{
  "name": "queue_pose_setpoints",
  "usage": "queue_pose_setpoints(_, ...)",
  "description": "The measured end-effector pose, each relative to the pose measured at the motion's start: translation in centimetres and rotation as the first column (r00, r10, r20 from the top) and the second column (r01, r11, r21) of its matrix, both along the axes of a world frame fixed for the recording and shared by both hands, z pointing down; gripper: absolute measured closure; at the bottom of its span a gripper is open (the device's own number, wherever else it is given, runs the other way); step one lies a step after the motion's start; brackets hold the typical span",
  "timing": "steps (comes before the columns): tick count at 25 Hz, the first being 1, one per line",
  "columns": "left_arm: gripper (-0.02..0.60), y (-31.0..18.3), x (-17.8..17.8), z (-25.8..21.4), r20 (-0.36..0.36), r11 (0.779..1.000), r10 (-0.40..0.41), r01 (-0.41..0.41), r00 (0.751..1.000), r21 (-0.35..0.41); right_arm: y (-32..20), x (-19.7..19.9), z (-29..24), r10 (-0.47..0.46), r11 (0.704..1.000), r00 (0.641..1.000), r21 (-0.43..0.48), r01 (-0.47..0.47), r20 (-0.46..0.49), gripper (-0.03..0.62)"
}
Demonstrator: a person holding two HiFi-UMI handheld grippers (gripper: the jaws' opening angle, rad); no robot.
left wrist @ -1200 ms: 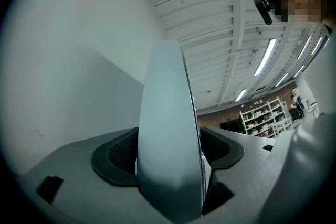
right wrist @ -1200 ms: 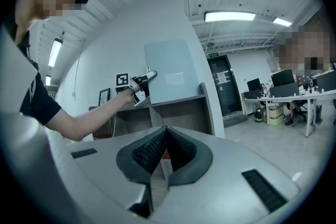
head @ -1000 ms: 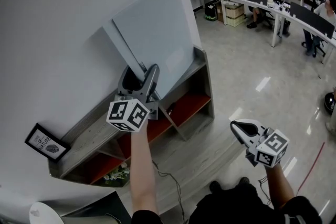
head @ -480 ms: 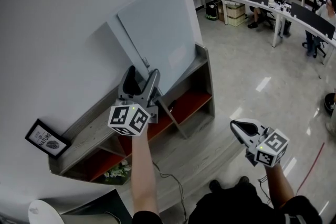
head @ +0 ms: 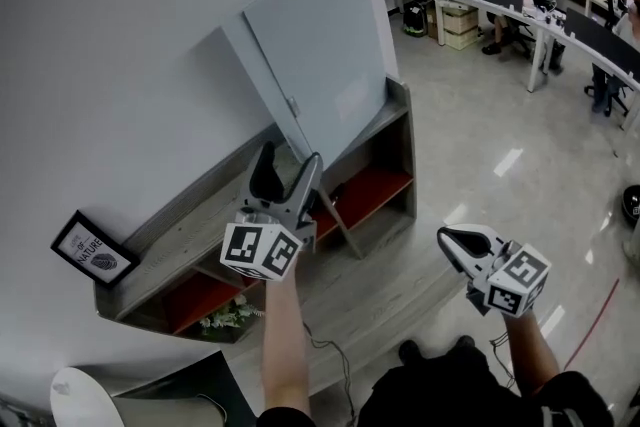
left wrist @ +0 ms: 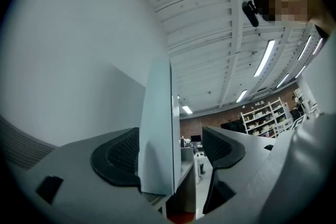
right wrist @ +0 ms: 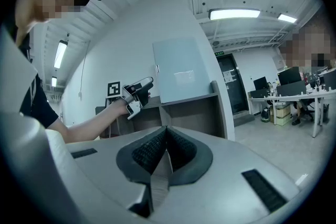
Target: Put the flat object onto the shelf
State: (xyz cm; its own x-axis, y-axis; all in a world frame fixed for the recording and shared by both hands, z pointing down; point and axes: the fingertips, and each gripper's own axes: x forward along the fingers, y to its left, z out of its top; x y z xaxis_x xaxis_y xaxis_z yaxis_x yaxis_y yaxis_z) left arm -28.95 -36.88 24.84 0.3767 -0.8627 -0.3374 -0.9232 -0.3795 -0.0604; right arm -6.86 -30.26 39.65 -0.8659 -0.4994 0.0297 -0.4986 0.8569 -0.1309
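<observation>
The left tool is held up in front of the top of the shelf, and its jaws are spread wide. In the left gripper view the thin edge of the flat board shows between the two jaws. It is very close to the left pad and clearly apart from the right one. I cannot tell if the board touches the left pad. No jaw presses on it.

The board is ahead of this tool. It stands on its lower edge on the top of the shelf, tilted back, and its upper part leans on the white wall.

To the left of the left tool, at the far end of the shelf top, a small framed picture stands against the same wall. Below the tool, a small plant with pale flowers is in a lower compartment with a red bottom.

The right tool is well apart to the right, low over the shiny floor. Its jaws are pressed together and nothing is between them. It points toward the shelf.
</observation>
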Motion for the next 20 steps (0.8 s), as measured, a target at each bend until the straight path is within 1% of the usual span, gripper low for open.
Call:
queue_pose_setpoints(4, 0.213, 1.5, 1.1, 1.1, -0.054, 0.999, 0.044, -0.044, 0.998, -0.003, 0.0, -0.7, 0.2, -0.007, 1.000, 1.000, -0.006, 0.007, 0.001, 0.582)
queue_pose_setpoints(9, 0.233, 2.7, 2.4, 2.6, -0.064, 0.997, 0.068, -0.070, 0.996, -0.021, 0.1, -1.5, 0.0, -0.022, 1.000, 1.000, -0.001, 0.022, 0.002, 0.582)
queue_pose_setpoints(14, 0.259, 3.7, 3.8, 4.8, -0.046, 0.995, 0.081, -0.084, 0.996, -0.056, 0.0, -1.6, 0.1, -0.020, 1.000, 1.000, -0.003, 0.020, -0.001, 0.582)
queue_pose_setpoints(20, 0.323, 4.5, 5.4, 7.5, -0.014, 0.991, 0.087, -0.088, 0.996, -0.102, 0.0, -1.7, 0.3, -0.021, 1.000, 1.000, -0.005, 0.021, -0.001, 0.582)
